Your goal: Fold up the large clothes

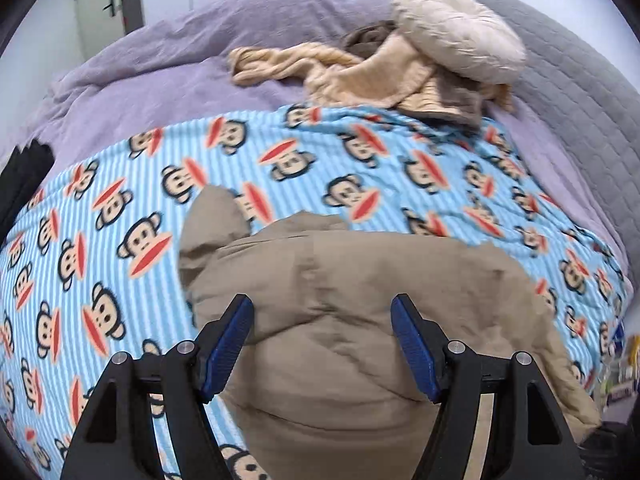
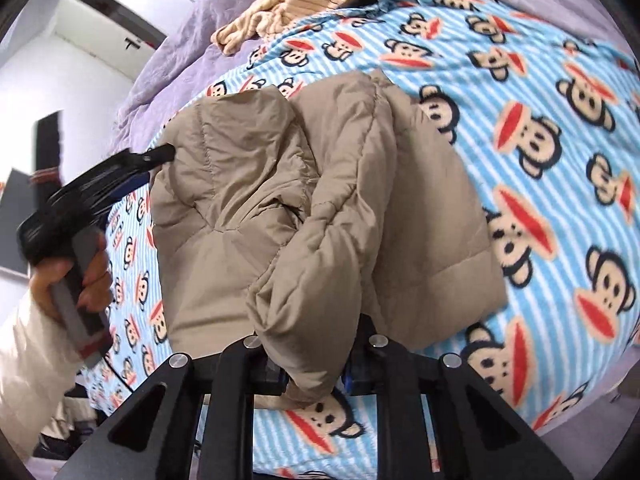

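A tan quilted jacket [image 1: 360, 300] lies on a blue striped monkey-print blanket [image 1: 120, 208] spread over the bed. My left gripper [image 1: 322, 344] hovers just above the jacket, its blue-padded jaws wide apart with nothing between them. In the right wrist view the jacket [image 2: 256, 184] is partly folded, and a thick fold of it hangs down into my right gripper [image 2: 314, 376], which is shut on that fold. My left gripper [image 2: 120, 172], blurred, shows at the jacket's left edge with a hand [image 2: 72, 280] on its handle.
Purple bedding [image 1: 180, 64] covers the far side of the bed. A heap of beige and brown clothes [image 1: 352, 76] and a cream round cushion [image 1: 456, 32] lie beyond the blanket. A grey padded headboard [image 1: 580, 92] rises at the right. A white sleeve [image 2: 28, 368] shows at the left.
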